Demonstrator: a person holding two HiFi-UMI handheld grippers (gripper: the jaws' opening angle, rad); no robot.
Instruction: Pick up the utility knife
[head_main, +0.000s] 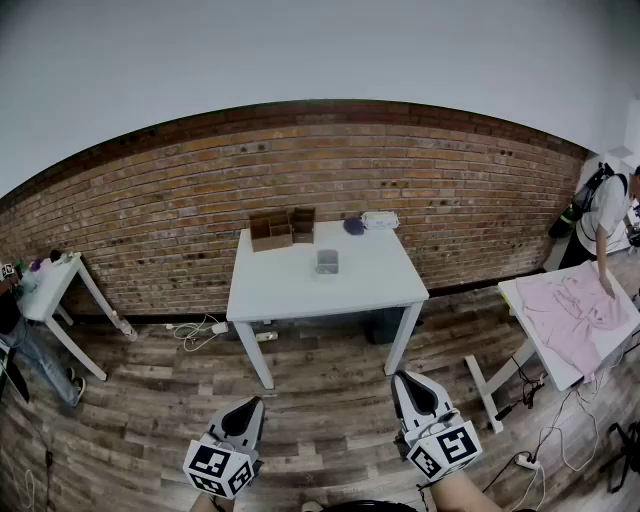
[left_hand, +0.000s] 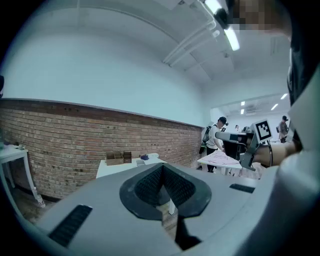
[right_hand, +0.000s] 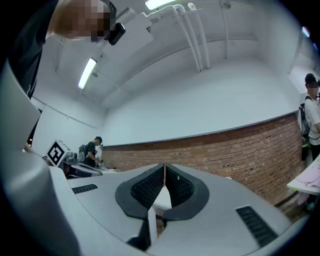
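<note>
The utility knife cannot be picked out in any view; the things on the white worktop (head_main: 290, 290) are too small to tell apart that finely. On that worktop, which stands against the brick wall (head_main: 180, 200), two brown cardboard boxes (head_main: 270, 232) sit side by side at the back left, a small clear container (head_main: 327, 262) stands alone near the middle, and a dark purple object (head_main: 354, 226) lies just beside a white object (head_main: 380, 220) at the back right. The left hand-held gripper (head_main: 255, 402) and the right hand-held gripper (head_main: 400, 378) are both held low over the wooden floor (head_main: 330, 420), well short of the worktop and pointing toward it. Each has its jaws pressed together with nothing between them. White cables (head_main: 195, 330) lie on the floor near the worktop's left legs. Far to the left stands a smaller white table (head_main: 45, 285). To the right, a person (head_main: 605, 215) bends over another table (head_main: 560, 375) that carries a pink cloth (head_main: 575, 305).
</note>
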